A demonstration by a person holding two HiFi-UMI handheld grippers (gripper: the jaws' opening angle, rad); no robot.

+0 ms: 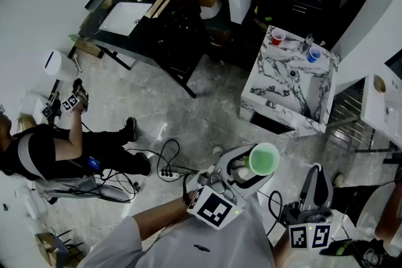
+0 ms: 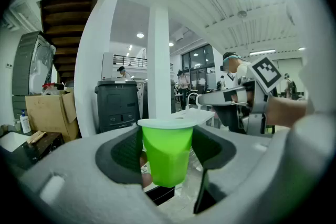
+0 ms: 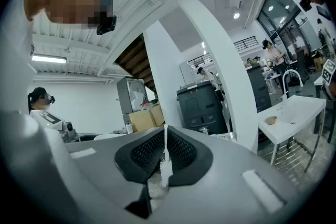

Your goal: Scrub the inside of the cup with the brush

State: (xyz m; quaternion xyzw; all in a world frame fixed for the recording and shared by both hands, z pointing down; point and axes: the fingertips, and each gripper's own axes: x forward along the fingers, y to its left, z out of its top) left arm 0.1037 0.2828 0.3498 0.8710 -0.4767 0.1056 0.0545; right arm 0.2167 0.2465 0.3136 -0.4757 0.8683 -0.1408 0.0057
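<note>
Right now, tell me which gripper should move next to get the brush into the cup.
Right, probably: the right gripper is shut on the brush, while the left gripper clamps the green cup, mouth up.

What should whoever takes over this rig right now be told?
Left tongs: shut on the green cup, held in the air with its mouth facing up.
Right tongs: shut on the thin handle of the brush, bristles close to the jaws.
Brush and cup are apart; nothing is in the cup.
Done: both things are in hand.
Left: put the brush into the cup and scrub its inside.
</note>
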